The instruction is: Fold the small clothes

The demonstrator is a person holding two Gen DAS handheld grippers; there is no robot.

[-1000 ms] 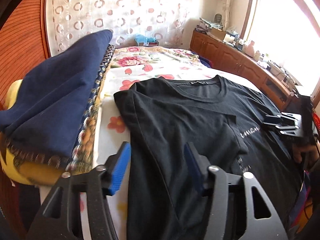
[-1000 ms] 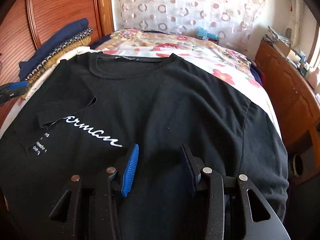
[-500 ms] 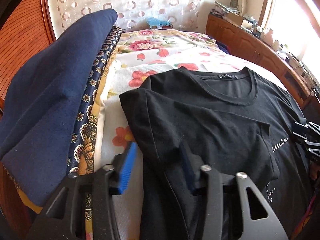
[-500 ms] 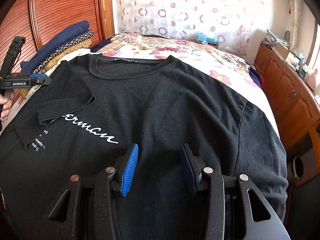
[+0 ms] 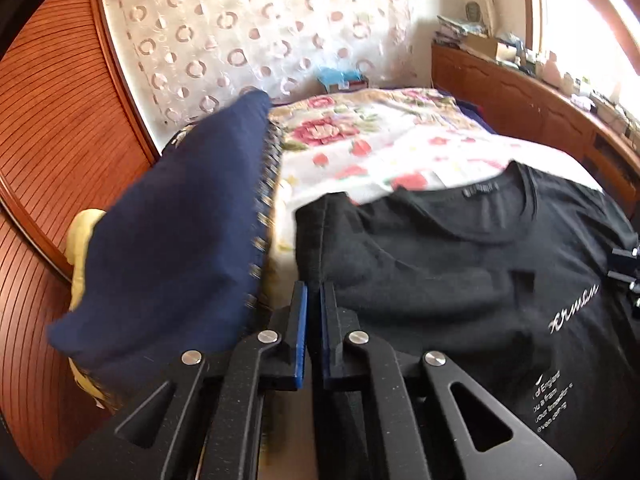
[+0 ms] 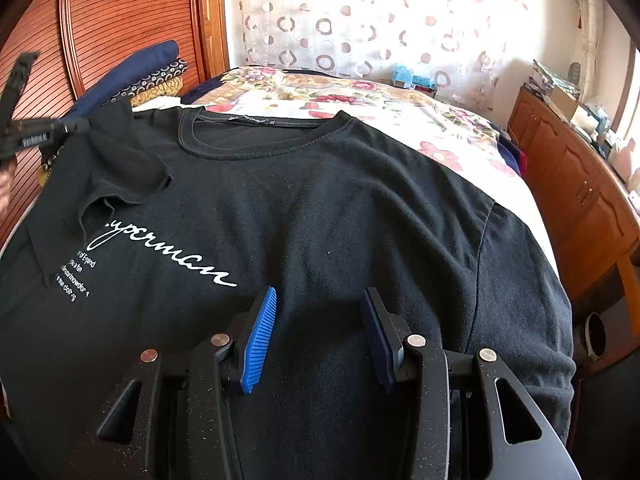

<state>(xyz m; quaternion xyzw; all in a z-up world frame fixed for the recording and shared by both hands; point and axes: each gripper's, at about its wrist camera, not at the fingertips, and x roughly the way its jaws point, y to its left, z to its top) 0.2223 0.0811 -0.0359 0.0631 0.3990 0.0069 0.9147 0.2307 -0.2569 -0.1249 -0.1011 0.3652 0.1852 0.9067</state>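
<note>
A black T-shirt (image 5: 440, 272) with white script lies face up on the bed, neckline toward the far end. My left gripper (image 5: 314, 296) is shut on the shirt's left edge by the shoulder, a fold of black cloth pinched between its blue pads. The right wrist view shows that left gripper (image 6: 72, 126) at the far left, holding the sleeve (image 6: 120, 176) raised and folded over the chest. My right gripper (image 6: 318, 320) stands open just above the shirt's (image 6: 320, 200) lower middle, with flat cloth under the gap and nothing pinched.
A stack of folded navy and patterned cloths (image 5: 172, 240) lies left of the shirt, against the ribbed wooden panel (image 5: 52, 140). A floral bedsheet (image 5: 380, 148) covers the bed beyond the collar. A wooden cabinet (image 6: 580, 184) with clutter on top runs along the right side.
My left gripper's jaws closed on the shirt's shoulder edge and rose with it, lifting the sleeve so more of the white script shows. The right gripper stayed put.
</note>
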